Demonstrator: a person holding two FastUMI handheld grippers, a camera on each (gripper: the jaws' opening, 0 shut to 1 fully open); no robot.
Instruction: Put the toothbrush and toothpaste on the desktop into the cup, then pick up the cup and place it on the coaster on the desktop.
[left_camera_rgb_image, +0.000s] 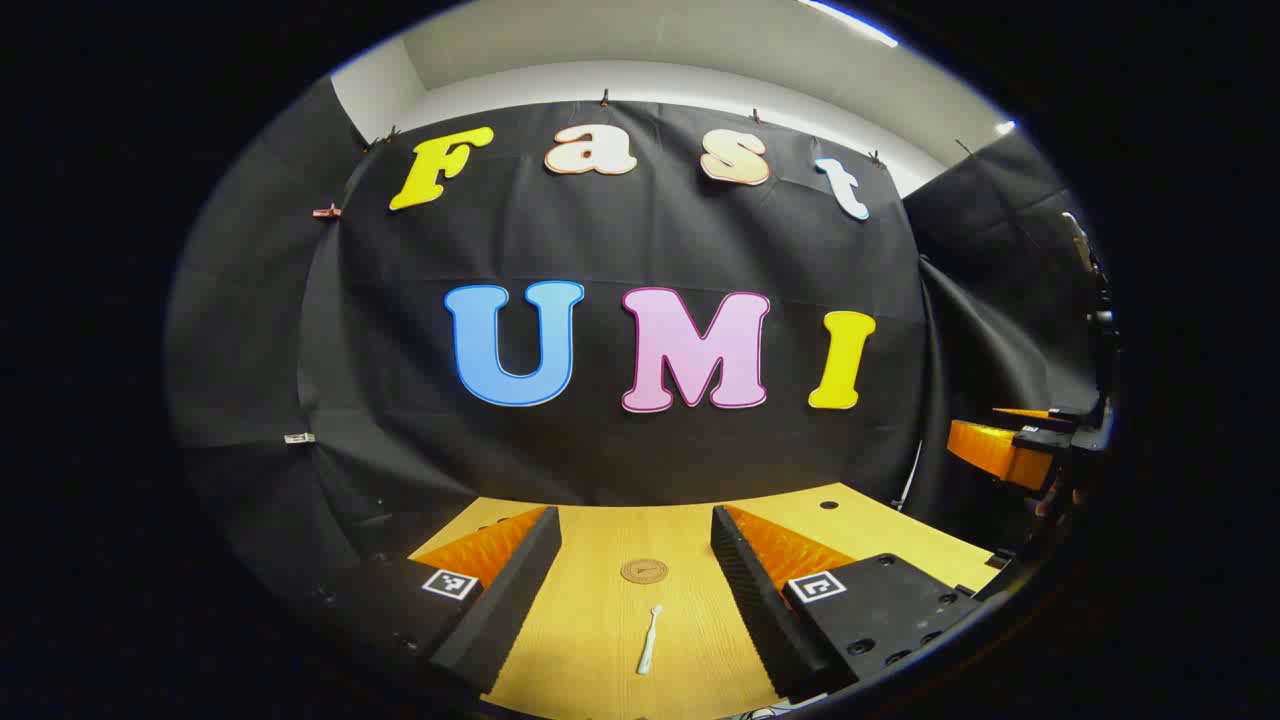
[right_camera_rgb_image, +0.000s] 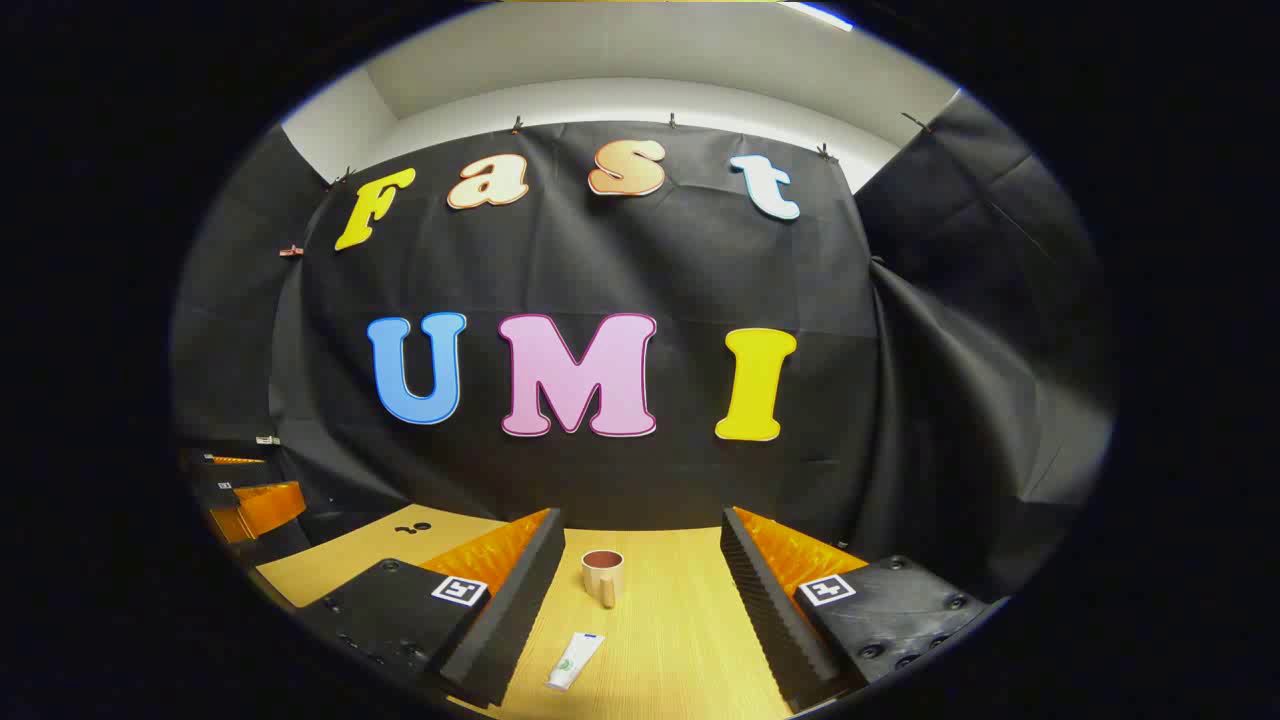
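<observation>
Nothing is gripped yet: the left gripper (left_camera_rgb_image: 637, 570), fingers spread, must descend on the slim white toothbrush (left_camera_rgb_image: 649, 640) lying just ahead between them, while the right gripper (right_camera_rgb_image: 640, 575), likewise spread, faces the white toothpaste tube (right_camera_rgb_image: 574, 661) and tan cup (right_camera_rgb_image: 603, 576).

A light wooden table (left_camera_rgb_image: 600, 640) stood against the black cloth wall (left_camera_rgb_image: 640, 250), which hung from small clips along its top edge. Above the cloth ran a white wall strip and ceiling (right_camera_rgb_image: 620, 60). Small dark holes (right_camera_rgb_image: 410, 528) marked the table near its far corner.
</observation>
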